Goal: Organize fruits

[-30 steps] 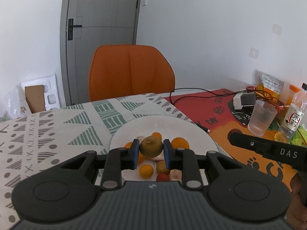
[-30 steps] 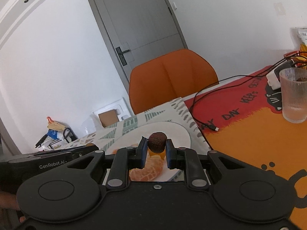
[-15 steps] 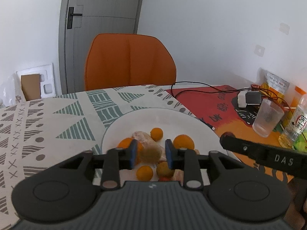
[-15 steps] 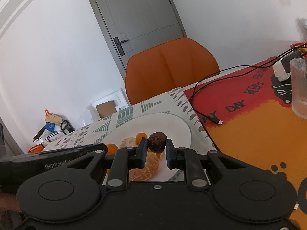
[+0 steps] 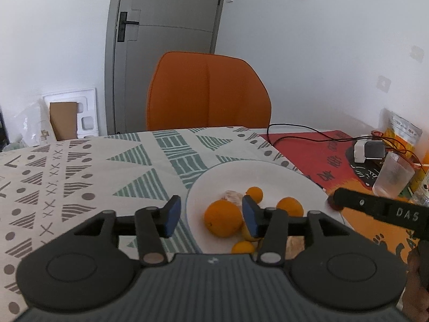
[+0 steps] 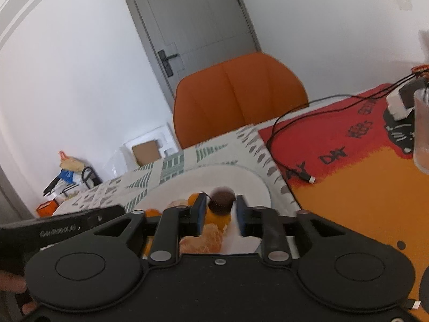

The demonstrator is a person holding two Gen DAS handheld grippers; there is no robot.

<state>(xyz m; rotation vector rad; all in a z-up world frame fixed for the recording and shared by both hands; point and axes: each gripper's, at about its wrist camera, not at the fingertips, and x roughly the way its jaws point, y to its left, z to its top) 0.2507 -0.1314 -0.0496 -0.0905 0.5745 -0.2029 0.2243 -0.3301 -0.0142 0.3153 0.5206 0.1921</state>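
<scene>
Left hand-held gripper (image 5: 211, 216), jaws apart and just opened, nothing between the blue pads; it hovers over the near-left rim of the white plate (image 5: 284, 177) on the counter (image 5: 80, 177). On the plate lie a large orange (image 5: 222, 221), two smaller ones (image 5: 289, 206) and (image 5: 254, 193), a peeled segment cluster (image 5: 232, 196) and more fruit half hidden behind the right finger. Right hand-held gripper (image 6: 222, 216), jaws likewise just parted; a dark round fruit (image 6: 222, 200) sits between the pads, a gap showing on its right side, above peeled orange pieces (image 6: 206, 238) on the plate. An orange chair (image 5: 206, 91) stands behind the counter; a glass (image 5: 392, 178) stands to the right.
</scene>
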